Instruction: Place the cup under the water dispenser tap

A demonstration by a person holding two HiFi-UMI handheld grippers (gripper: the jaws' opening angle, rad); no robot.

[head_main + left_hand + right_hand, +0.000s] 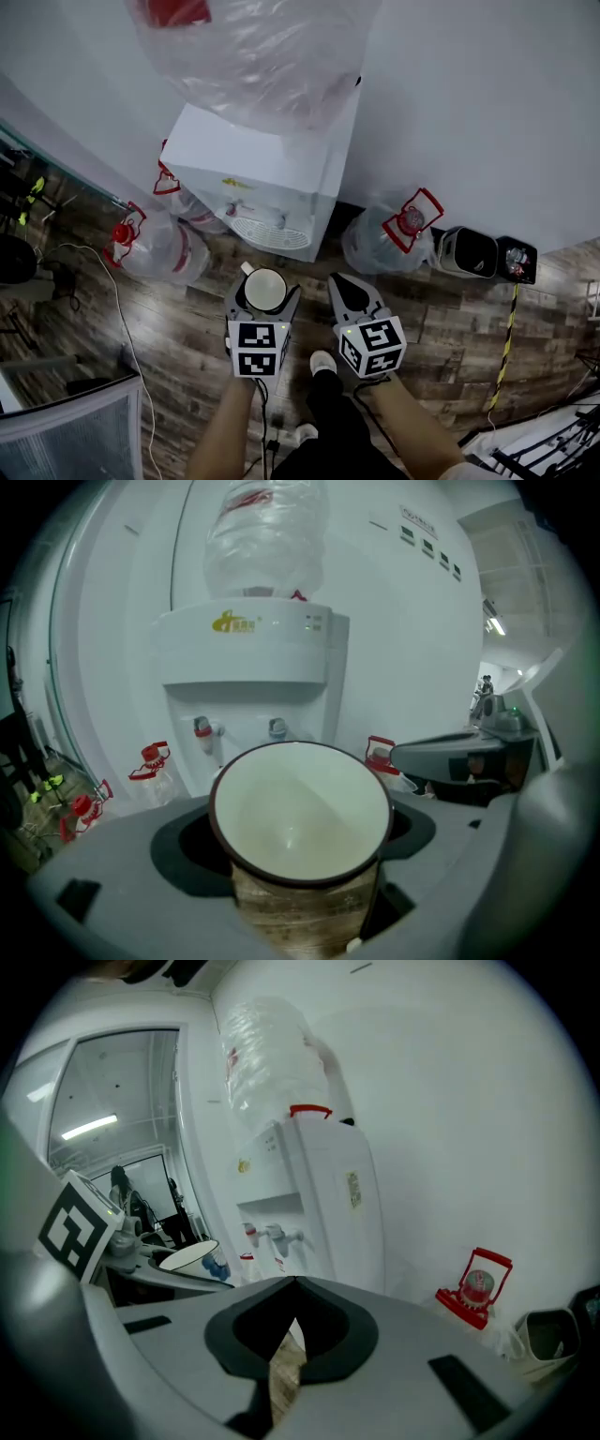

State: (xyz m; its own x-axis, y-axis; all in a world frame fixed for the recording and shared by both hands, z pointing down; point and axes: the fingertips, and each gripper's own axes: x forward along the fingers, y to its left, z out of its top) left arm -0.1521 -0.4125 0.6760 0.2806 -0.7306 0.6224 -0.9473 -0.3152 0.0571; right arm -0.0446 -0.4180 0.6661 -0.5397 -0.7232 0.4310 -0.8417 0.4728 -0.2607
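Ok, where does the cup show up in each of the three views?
Head view: the cup is low centre, held in the left gripper, in front of the water dispenser.
Left gripper view: the cup fills the lower middle, between the jaws.
Right gripper view: the cup is small, at the left.
Shared landmark: the white water dispenser, visible in all three.
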